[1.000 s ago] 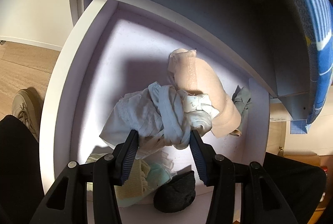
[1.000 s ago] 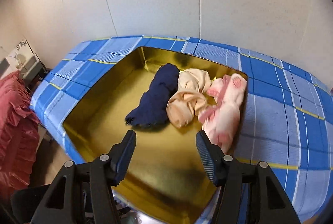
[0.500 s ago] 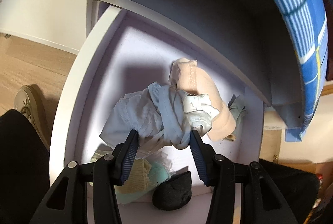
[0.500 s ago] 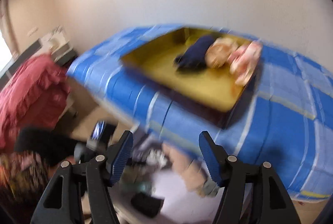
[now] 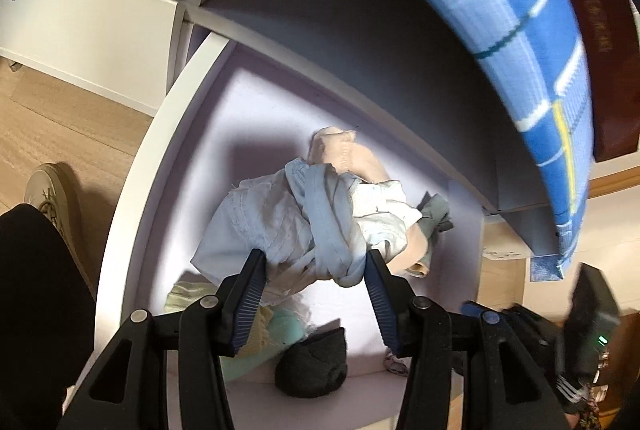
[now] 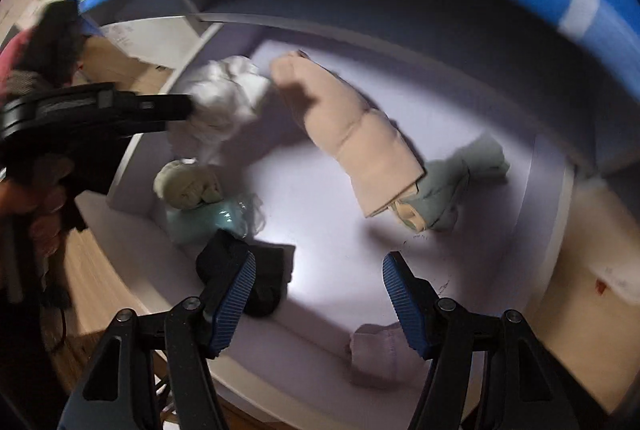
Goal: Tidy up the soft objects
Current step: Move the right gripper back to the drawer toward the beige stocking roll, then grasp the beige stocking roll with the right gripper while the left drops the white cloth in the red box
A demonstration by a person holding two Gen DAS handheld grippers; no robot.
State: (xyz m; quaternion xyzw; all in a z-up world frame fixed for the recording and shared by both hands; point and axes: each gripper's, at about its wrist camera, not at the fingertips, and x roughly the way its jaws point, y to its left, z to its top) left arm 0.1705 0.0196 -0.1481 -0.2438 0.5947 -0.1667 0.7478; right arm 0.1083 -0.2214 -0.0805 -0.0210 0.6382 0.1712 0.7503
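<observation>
Background stuff here: light wood floor [image 5: 68, 118] on the left, with a white baseboard [image 5: 80, 74] running along the wall. There's a beige sneaker [image 5: 50, 198] on the floor next to someone's black trouser leg [image 5: 36, 310]. A blue plaid cloth [image 5: 500, 22] with white and yellow stripes hangs over the table edge up top, and a dark reddish-brown box [image 5: 600, 42] sits on it.

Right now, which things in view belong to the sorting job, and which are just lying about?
Part of the job:
- pale blue bundle, gripped by the left gripper
- peach roll
- black sock
- grey-green cloth
- white drawer
- right gripper, open, empty

Just lying about:
- blue checked cloth
- shoe
- wooden floor
</observation>
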